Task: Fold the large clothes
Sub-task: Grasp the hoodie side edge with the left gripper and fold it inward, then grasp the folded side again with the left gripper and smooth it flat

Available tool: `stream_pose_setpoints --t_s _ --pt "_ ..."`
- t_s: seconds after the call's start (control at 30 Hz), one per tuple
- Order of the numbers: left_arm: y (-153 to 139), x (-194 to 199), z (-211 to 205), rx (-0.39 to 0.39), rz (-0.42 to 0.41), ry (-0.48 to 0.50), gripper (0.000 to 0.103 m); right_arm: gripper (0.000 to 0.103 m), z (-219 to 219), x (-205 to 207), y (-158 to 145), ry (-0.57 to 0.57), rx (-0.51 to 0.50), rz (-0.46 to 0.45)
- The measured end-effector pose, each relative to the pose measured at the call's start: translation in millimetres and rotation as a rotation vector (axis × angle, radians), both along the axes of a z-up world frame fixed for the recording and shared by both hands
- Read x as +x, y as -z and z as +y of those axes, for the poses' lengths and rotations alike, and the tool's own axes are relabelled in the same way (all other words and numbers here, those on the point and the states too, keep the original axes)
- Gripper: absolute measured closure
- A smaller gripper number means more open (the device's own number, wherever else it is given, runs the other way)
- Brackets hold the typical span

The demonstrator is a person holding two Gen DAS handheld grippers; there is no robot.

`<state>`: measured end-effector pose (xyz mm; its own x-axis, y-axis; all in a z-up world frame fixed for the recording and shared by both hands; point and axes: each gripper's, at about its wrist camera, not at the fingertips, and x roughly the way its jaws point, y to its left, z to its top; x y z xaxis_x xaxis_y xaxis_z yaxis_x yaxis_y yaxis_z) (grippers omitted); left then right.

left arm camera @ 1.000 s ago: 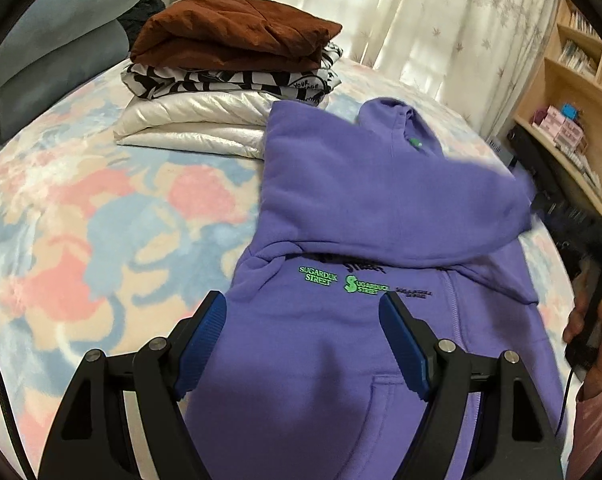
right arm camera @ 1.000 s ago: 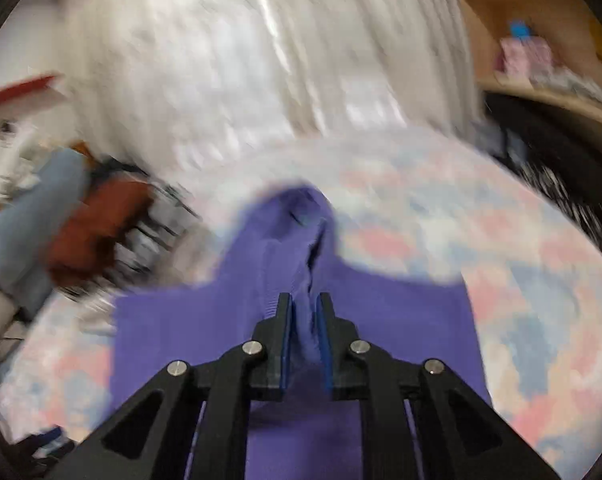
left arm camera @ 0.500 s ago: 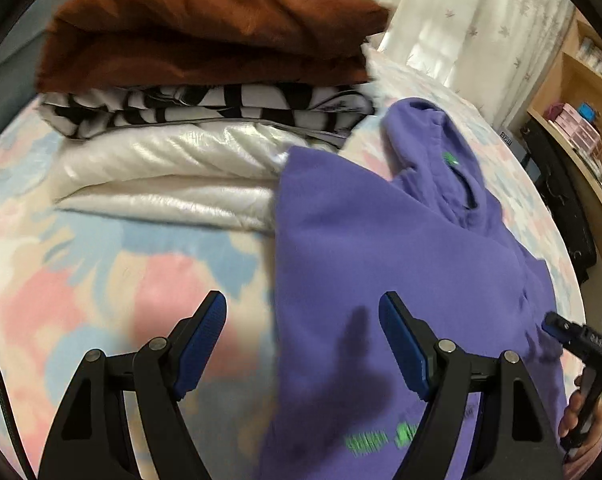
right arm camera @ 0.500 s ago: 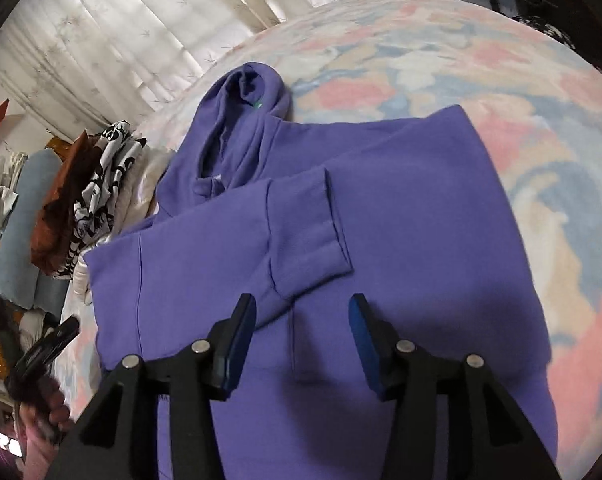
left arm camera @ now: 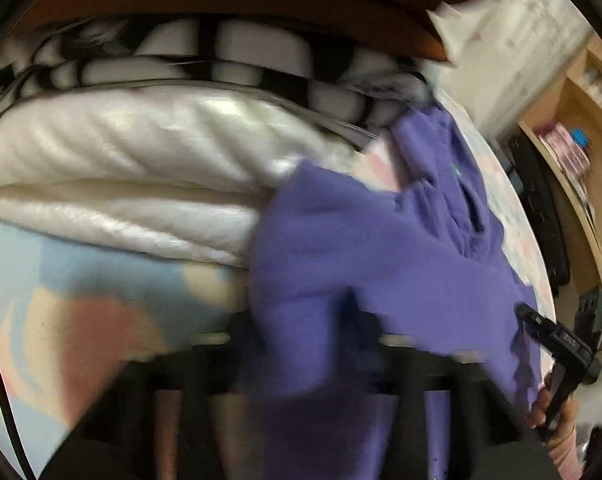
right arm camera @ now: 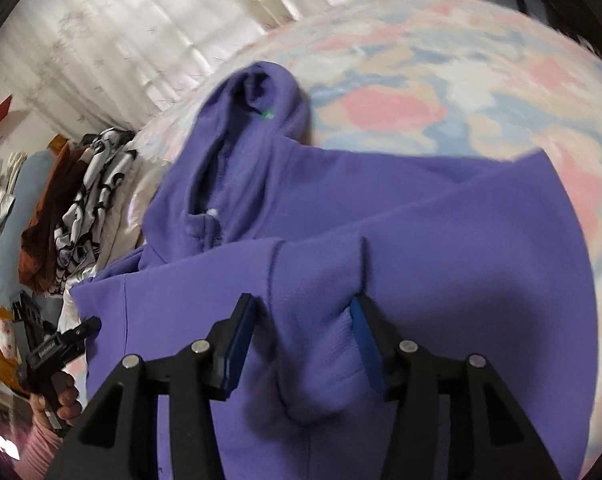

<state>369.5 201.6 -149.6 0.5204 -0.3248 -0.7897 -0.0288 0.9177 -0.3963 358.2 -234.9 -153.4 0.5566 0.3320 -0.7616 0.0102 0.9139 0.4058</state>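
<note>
The bed (right arm camera: 481, 80) has a cover with pink and blue patches. The purple hoodie (right arm camera: 441, 240) lies flat on it, with the hood toward the curtain (right arm camera: 141, 20). A stack of folded clothes (left arm camera: 161, 140) sits on the bed just beside the hoodie's shoulder. The left hand-held gripper (left arm camera: 313, 344) is at that shoulder; its jaws have just been closing with purple cloth between them, but blur hides whether they grip. The right hand-held gripper (right arm camera: 301, 340) has its jaws apart, with the folded sleeve cuff (right arm camera: 317, 312) between them, not pressed.
</note>
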Motion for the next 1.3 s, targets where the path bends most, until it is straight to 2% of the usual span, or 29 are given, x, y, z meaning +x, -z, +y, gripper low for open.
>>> stream_pose_setpoints --t_s 0.03,0.07,0.13,0.2,0.27,0.3,0.33,0.37,0.4,0.47,0.57,0.63,0.7,0.77,0.87,0.93,1.03,1.1,1.13,1.17,1.2,1.23,1.27,1.3 --pt "-7.1 -3.4 -7.6 0.06 -0.032 -0.005 0.085 0.084 6.7 0.7 -1.5 -0.029 -0.026 -0.012" --pt "-16.0 -8.0 -15.3 0.113 -0.071 0.001 0.09 0.091 14.6 0.2 -4.2 -0.057 -0.068 -0.027" --pt "-34.4 -19.4 -32.9 0.235 -0.158 0.004 0.091 0.091 25.6 -7.7 -17.7 -0.075 -0.132 -0.104" --pt "-40.5 -23.9 -44.6 0.328 -0.207 0.008 0.091 0.091 27.2 -14.4 -27.7 -0.05 -0.146 -0.186" --pt "-34.1 -19.8 -51.4 0.4 -0.179 0.023 0.09 0.088 28.9 -7.6 -18.8 -0.023 -0.188 -0.153" --pt "-28.8 -16.5 -53.2 0.42 -0.151 0.027 0.089 0.085 31.1 -2.1 -9.4 -0.017 -0.215 -0.102" --pt "-25.1 -14.1 -53.8 0.432 -0.125 0.028 0.084 0.077 32.6 1.3 -2.9 -0.011 -0.242 -0.061" --pt "-25.9 -14.0 -53.5 0.44 -0.117 0.025 0.079 0.074 32.9 0.4 -0.5 -0.005 -0.252 -0.04" --pt "-28.0 -15.2 -53.3 0.45 -0.114 0.017 0.075 0.072 32.8 -2.8 -2.9 -0.003 -0.248 -0.042" --pt "-38.2 -23.7 -52.7 0.505 -0.127 -0.007 0.061 0.061 29.2 -13.0 -12.2 -0.004 -0.234 -0.049" --pt "-54.6 -41.2 -49.8 0.557 -0.159 -0.019 0.058 0.061 25.8 -34.3 -29.5 -0.012 -0.245 -0.097" --pt "-67.9 -57.3 -51.0 0.553 -0.189 -0.026 0.058 0.061 27.6 -49.4 -38.9 -0.027 -0.253 -0.134" --pt "-79.0 -71.1 -57.8 0.494 -0.211 -0.004 0.059 0.061 32.1 -62.5 -47.6 -0.05 -0.258 -0.168" --pt "-83.8 -81.5 -69.5 0.429 -0.201 0.019 0.077 0.061 41.1 -69.0 -51.3 -0.082 -0.245 -0.179" --pt "-73.5 -77.4 -97.1 0.32 -0.145 0.055 0.085 0.061 66.6 -68.8 -48.2 -0.142 -0.205 -0.165" --pt "-61.3 -77.3 -116.8 0.285 -0.128 0.076 0.087 0.061 83.4 -67.5 -44.7 -0.173 -0.178 -0.157" --pt "-37.7 -73.2 -140.4 0.299 -0.096 0.08 0.087 0.061 111.8 -61.6 -32.6 -0.22 -0.157 -0.141" --pt "-14.5 -69.8 -145.4 0.371 -0.058 0.041 0.087 0.061 120.8 -57.1 -20.7 -0.225 -0.165 -0.11" --pt "-4.6 -67.2 -142.6 0.42 -0.045 0.016 0.082 0.061 121.3 -53.6 -13.3 -0.22 -0.175 -0.087" --pt "1.1 -65.8 -138.9 0.437 -0.05 0.006 0.077 0.061 119.2 -49.6 -5.7 -0.209 -0.191 -0.062" --pt "3.8 -65.9 -132.9 0.452 -0.074 -0.002 0.077 0.063 111.6 -46.7 0.9 -0.188 -0.204 -0.049" --pt "4.6 -65.3 -128.9 0.507 -0.073 -0.034 0.077 0.064 100.5 -45.3 2.2 -0.164 -0.206 -0.053" --pt "5.0 -64.4 -124.7 0.53 -0.062 -0.051 0.077 0.064 90.7 -44.9 0.8 -0.135 -0.214 -0.062" --pt "3.8 -64.3 -117.9 0.493 -0.054 -0.046 0.077 0.064 74.2 -45.3 -2.9 -0.087 -0.225 -0.072"
